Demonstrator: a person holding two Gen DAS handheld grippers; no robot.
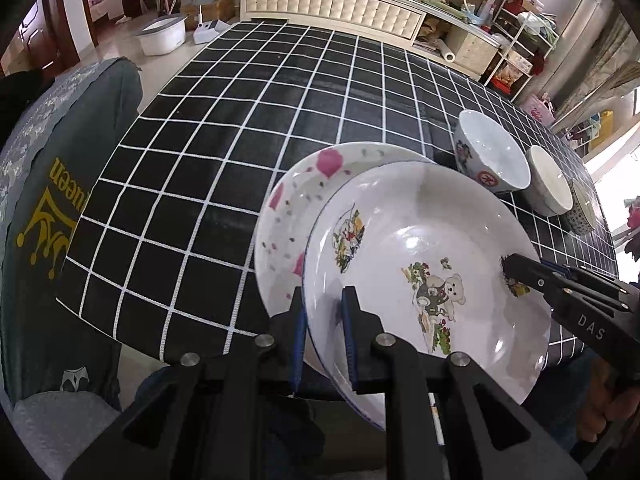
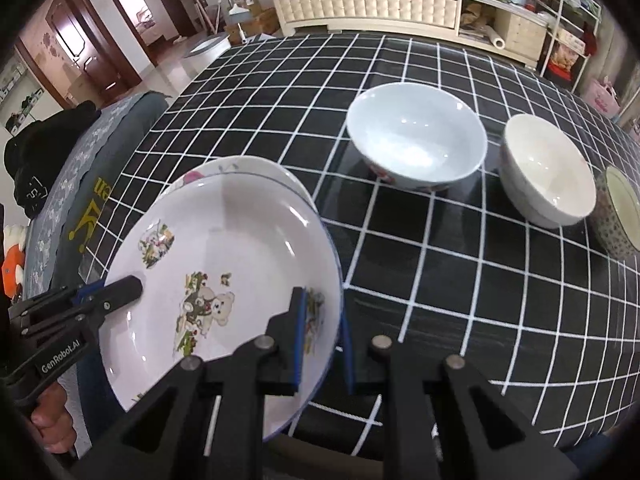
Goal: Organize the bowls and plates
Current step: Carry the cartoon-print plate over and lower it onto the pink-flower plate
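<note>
A white teddy-bear plate (image 1: pixel 432 264) (image 2: pixel 224 256) is held tilted above a pink-flowered plate (image 1: pixel 296 200) (image 2: pixel 224 168) lying on the black checked table (image 1: pixel 240 120). My left gripper (image 1: pixel 324 300) is shut on the bear plate's near left rim; it shows from the side in the right wrist view (image 2: pixel 132 286). My right gripper (image 2: pixel 322 308) is shut on the plate's right rim and shows in the left wrist view (image 1: pixel 510 262). Three bowls stand to the right: a blue-white bowl (image 2: pixel 416 136) (image 1: pixel 492 152), a white bowl (image 2: pixel 548 172) (image 1: pixel 548 186) and a patterned bowl (image 2: pixel 620 212) (image 1: pixel 582 210).
A chair with a grey cloth cover (image 1: pixel 60 184) stands at the table's left edge. A cream cabinet (image 1: pixel 332 4) loaded with clutter runs behind the table. A white tub (image 1: pixel 162 34) sits on the floor.
</note>
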